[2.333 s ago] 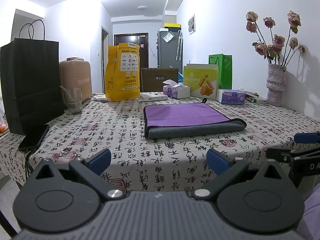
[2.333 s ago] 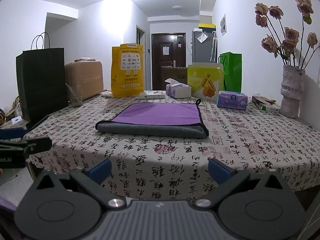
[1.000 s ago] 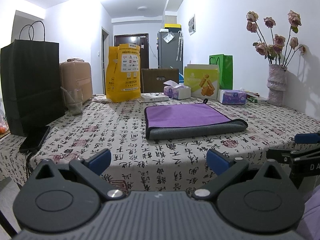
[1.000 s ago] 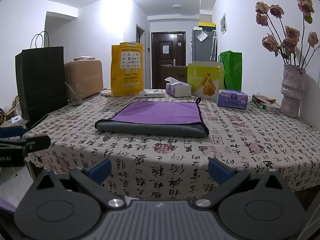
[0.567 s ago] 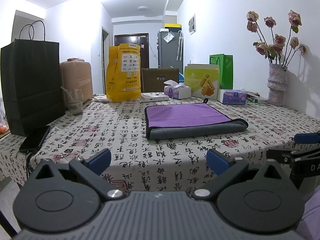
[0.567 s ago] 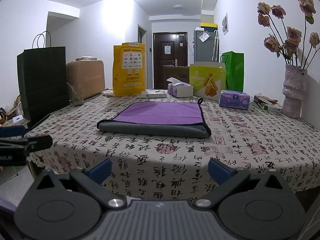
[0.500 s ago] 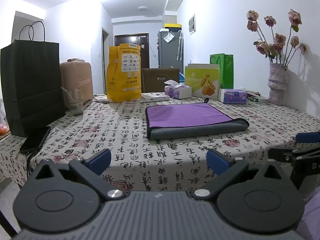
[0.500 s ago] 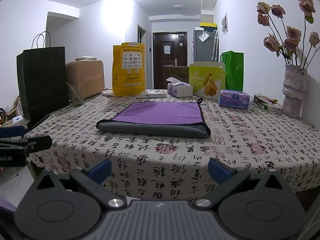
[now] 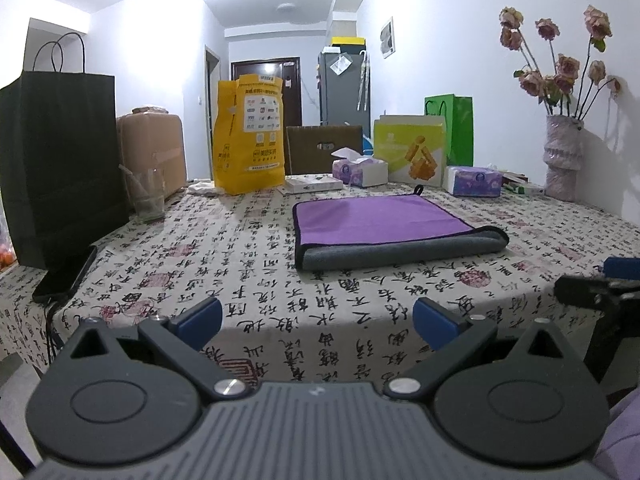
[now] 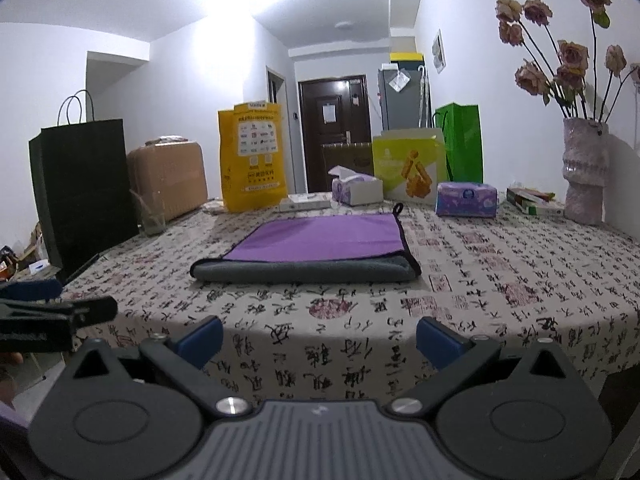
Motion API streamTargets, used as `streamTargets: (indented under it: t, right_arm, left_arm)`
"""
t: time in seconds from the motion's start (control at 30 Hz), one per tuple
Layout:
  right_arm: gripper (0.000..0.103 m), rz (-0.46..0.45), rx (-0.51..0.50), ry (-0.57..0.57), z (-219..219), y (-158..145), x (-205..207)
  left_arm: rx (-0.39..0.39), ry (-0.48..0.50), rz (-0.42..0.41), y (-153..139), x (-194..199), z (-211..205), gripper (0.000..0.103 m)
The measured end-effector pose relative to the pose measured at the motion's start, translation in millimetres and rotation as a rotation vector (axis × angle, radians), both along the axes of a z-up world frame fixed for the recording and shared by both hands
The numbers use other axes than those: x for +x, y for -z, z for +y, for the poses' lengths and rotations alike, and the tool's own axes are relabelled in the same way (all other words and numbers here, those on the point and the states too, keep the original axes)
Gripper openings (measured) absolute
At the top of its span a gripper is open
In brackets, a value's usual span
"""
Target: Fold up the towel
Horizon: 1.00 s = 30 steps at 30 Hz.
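Item one: the towel (image 9: 384,228), purple on top with a grey folded roll along its near edge, is lying flat near the middle of the table (image 9: 248,280) on the calligraphy-print cloth; its black hanging loop is pointing away from me.

Item two: I am holding the left gripper (image 9: 318,320) off the near table edge, its blue-tipped fingers spread wide and gripping nothing, well apart from the towel.

Item three: I am holding the right gripper (image 10: 320,336) likewise short of the table edge, fingers parted and carrying nothing. Each tool is showing at the margin of the other's view.

Item four, far side of the table: a yellow bag (image 9: 250,134), a green bag (image 9: 454,128), a yellow-green box (image 9: 410,152), and two tissue boxes (image 10: 466,199) are standing behind the towel.

Item five, left side: a black paper bag (image 9: 60,160), a glass (image 9: 149,196) just beside it, a tan suitcase (image 10: 168,178) behind, and a phone (image 9: 66,276) lying at the bag's foot.

Item six, right side: a vase (image 9: 564,158) of dried roses is standing against the wall.
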State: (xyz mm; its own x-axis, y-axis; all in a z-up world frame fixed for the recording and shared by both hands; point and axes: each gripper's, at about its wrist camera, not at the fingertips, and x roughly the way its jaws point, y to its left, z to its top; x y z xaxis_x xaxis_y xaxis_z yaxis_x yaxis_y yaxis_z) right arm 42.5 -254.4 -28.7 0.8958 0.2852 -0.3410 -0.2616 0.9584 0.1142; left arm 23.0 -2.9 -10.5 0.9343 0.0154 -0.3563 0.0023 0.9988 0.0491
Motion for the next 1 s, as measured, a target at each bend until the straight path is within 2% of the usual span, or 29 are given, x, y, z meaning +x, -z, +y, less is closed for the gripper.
streamTargets:
  t: [0.47,0.77,1.0]
  right_arm:
    - [0.103,-0.019,-0.024,0.036,-3,7,3]
    - [0.103,-0.025,-0.002,0.05,-10,6,3]
    - [0.103,-0.022,-0.024,0.065,-15,6,16]
  left_arm:
    - [0.004,-0.014,0.019,5,10,0,0.103]
    - [0.009,-0.009,0.017,6,10,-1,0.103]
    - [0.043,-0.026,-0.008,4,21,1,0.103]
